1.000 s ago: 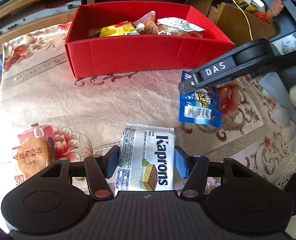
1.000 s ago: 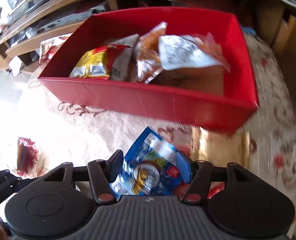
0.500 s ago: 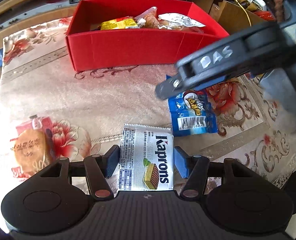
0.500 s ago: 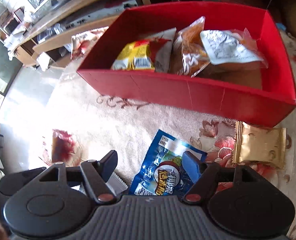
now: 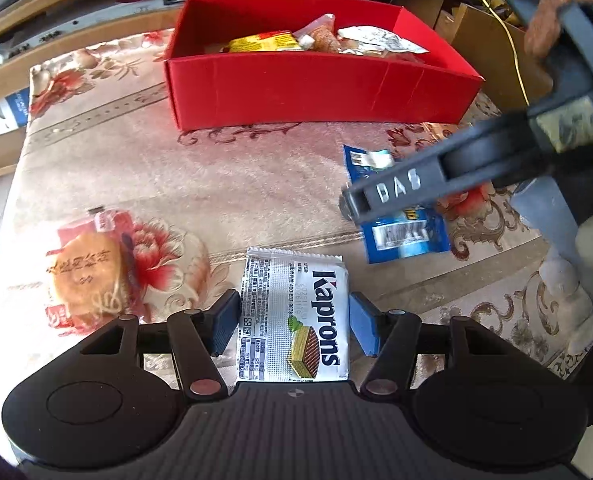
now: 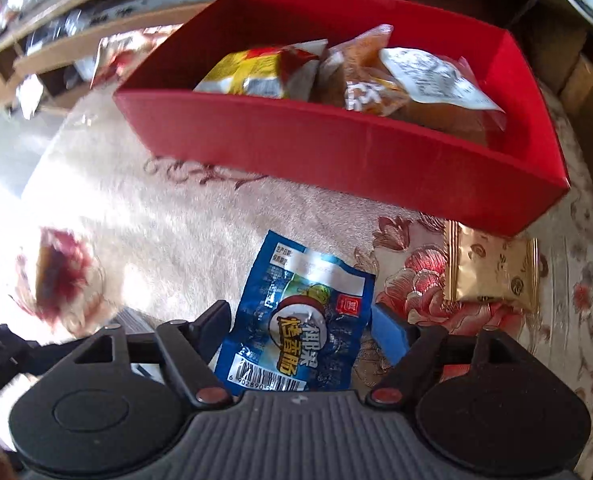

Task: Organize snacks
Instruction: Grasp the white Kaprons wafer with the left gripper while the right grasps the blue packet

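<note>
A red box (image 5: 320, 96) at the back of the floral tablecloth holds several snack packets; it also shows in the right wrist view (image 6: 336, 148). My left gripper (image 5: 294, 322) is open, its blue pads on either side of a white Kaprons wafer packet (image 5: 296, 316) lying flat. My right gripper (image 6: 300, 328) is open around a blue snack packet (image 6: 296, 328) that lies on the cloth. From the left wrist view the right gripper's finger (image 5: 400, 188) crosses over that blue packet (image 5: 404, 232).
A round pastry in a red and clear wrapper (image 5: 88, 272) lies at the left. A gold packet (image 6: 492, 272) lies right of the blue one, in front of the box. Wooden shelving and a cardboard box (image 5: 492, 40) stand behind the table.
My right gripper let the blue packet go onto the cloth and opened, then came lower and closer around it. My left gripper stayed open around the Kaprons packet.
</note>
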A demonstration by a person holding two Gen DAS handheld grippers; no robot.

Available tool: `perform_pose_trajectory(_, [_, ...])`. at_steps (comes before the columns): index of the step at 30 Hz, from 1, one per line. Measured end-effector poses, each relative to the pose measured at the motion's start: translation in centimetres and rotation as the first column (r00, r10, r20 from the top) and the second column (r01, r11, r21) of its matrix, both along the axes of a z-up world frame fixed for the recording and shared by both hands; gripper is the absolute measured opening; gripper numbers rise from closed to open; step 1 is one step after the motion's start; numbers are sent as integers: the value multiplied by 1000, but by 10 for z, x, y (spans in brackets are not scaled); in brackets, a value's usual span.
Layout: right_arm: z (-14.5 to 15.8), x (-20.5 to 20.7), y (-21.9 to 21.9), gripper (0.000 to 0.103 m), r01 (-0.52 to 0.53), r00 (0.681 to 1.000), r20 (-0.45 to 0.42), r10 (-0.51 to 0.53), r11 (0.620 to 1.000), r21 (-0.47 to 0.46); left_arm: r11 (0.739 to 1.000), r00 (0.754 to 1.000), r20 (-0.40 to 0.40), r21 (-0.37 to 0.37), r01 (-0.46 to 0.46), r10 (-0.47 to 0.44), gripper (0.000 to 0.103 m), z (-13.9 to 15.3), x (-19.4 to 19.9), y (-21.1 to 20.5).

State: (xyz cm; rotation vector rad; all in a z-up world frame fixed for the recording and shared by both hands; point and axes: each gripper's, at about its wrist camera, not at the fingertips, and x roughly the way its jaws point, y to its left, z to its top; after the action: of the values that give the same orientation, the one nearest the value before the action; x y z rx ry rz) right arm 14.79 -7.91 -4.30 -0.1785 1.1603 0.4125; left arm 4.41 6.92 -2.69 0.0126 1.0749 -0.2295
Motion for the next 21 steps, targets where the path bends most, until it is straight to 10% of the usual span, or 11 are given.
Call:
perform_pose_trajectory(14, [-6,-26,-41,74,-67,997,-41,65,997,-44,1000,1000,8,4,15,-15,72,-2,-8,1])
perform_pose_trajectory(21, [-12,-21,-43,92,-35,999,-23,34,999,-41,997,999,25,65,31,-32,87,-6,-9,-11])
